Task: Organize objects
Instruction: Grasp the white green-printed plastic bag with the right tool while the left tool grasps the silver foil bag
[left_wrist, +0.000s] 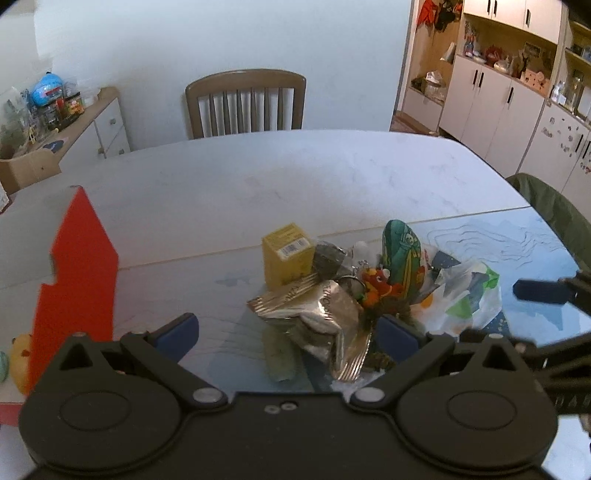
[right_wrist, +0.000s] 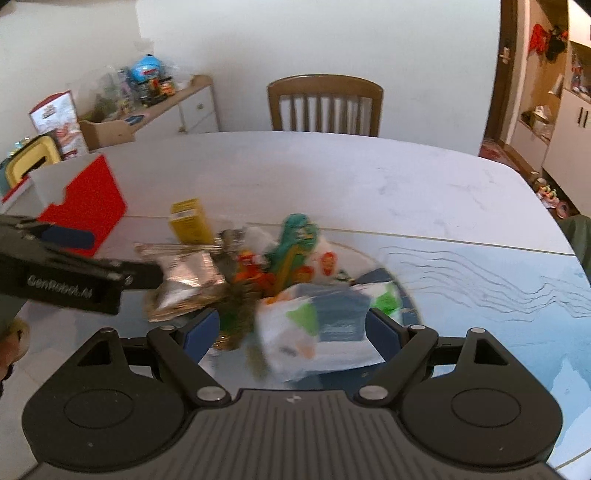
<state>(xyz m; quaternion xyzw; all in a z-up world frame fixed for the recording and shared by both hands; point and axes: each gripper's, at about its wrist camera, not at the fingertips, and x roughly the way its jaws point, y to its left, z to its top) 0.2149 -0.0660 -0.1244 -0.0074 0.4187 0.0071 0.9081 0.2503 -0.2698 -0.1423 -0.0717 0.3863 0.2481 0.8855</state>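
The left gripper (left_wrist: 286, 328) hangs over a heap of small things on the table (left_wrist: 295, 177), its blue-padded fingers (left_wrist: 177, 332) spread wide and grasping nothing. A crumpled silver foil packet (left_wrist: 317, 314) lies directly between and just ahead of those fingers. Just beyond the packet stands a small yellow box (left_wrist: 288, 254), and to its right an orange plush toy (left_wrist: 376, 284) leans against a green patterned pouch (left_wrist: 402, 258). A red box (left_wrist: 77, 273) stands well off to the left of this gripper.

The right gripper (right_wrist: 293, 328) is likewise released, jaws apart, with a white plastic bag printed in green and blue (right_wrist: 314, 325) lying between its fingers; the view is smeared by motion, so whether a pad touches the bag cannot be told. The foil packet (right_wrist: 184, 280) sits ahead and to its left, the yellow box (right_wrist: 190, 221) farther on, and the left gripper's black body (right_wrist: 62, 280) crosses in from the left edge. A wooden chair (right_wrist: 325, 107) stands at the table's far side.
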